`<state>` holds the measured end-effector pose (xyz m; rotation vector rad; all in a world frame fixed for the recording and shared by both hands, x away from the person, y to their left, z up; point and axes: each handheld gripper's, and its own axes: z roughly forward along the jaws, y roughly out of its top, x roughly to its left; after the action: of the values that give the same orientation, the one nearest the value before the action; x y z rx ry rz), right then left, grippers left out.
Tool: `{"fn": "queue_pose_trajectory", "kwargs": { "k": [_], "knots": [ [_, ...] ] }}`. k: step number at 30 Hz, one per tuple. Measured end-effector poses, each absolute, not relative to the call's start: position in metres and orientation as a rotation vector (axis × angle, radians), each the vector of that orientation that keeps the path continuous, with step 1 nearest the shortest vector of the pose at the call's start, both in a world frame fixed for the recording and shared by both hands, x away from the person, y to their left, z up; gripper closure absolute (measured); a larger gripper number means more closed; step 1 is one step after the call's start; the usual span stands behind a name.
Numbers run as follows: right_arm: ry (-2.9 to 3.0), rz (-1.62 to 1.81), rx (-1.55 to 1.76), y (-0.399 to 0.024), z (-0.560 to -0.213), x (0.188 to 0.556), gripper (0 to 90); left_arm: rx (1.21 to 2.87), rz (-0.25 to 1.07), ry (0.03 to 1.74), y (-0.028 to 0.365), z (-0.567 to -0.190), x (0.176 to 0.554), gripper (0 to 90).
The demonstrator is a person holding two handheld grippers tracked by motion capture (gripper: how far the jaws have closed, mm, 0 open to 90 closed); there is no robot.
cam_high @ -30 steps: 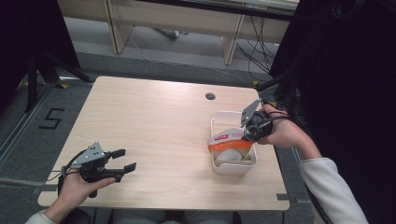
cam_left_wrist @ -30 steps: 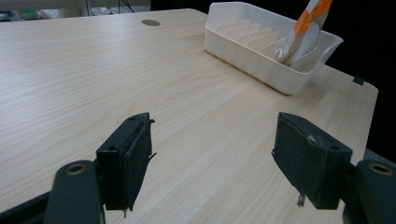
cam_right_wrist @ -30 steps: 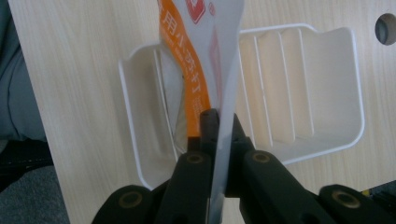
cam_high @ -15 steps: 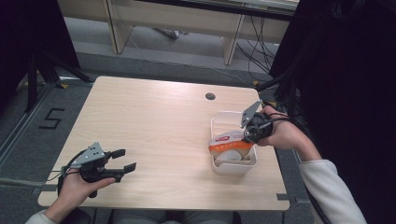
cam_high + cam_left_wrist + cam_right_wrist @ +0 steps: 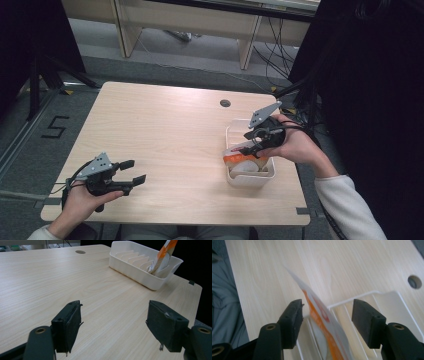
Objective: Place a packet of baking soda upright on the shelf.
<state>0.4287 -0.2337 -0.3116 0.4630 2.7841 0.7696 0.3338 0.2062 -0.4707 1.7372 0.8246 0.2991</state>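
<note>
Orange-white packet (image 5: 246, 159) leans in rack (image 5: 250, 179), free between right tool's (image 5: 248, 147) just-parted jaws.

Right claw (image 5: 327, 315) open wide, its jaws just been opening; two black pads (image 5: 293, 321) rise from the bottom edge, well apart. Orange-and-white packet (image 5: 322, 317) stands between the jaws, tilted, its top edge leaning up-left, closer to the left pad; can't tell if it touches that pad, clear gap to the right pad. Packet's lower part sits inside the white slotted rack (image 5: 387, 296), among its thin dividers. Rack rests on the light wood tabletop (image 5: 352, 262). Round hole (image 5: 414, 281) in the tabletop at the right edge. Grey floor (image 5: 222, 305) past the tabletop edge on the left.
</note>
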Motion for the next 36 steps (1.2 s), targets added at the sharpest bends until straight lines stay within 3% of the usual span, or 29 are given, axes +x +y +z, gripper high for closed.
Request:
{"fn": "queue_pose_trajectory", "kwargs": {
  "k": [12, 21, 36],
  "knots": [
    [2.730, 0.948, 0.351, -0.186, -0.320, 0.408, 41.4, 1.737, 0.299, 0.832, 0.206, -0.471, 0.333, 27.0],
    [2.747, 1.020, 0.203, -0.156, -0.341, 0.387, 46.2, 1.744, 0.289, 0.826, 0.206, -0.472, 0.333, 27.0],
    [2.858, 0.956, 0.072, -0.135, -0.431, 0.340, 51.0, 1.770, 0.292, 0.826, 0.204, -0.475, 0.332, 27.1]
  ]
}}
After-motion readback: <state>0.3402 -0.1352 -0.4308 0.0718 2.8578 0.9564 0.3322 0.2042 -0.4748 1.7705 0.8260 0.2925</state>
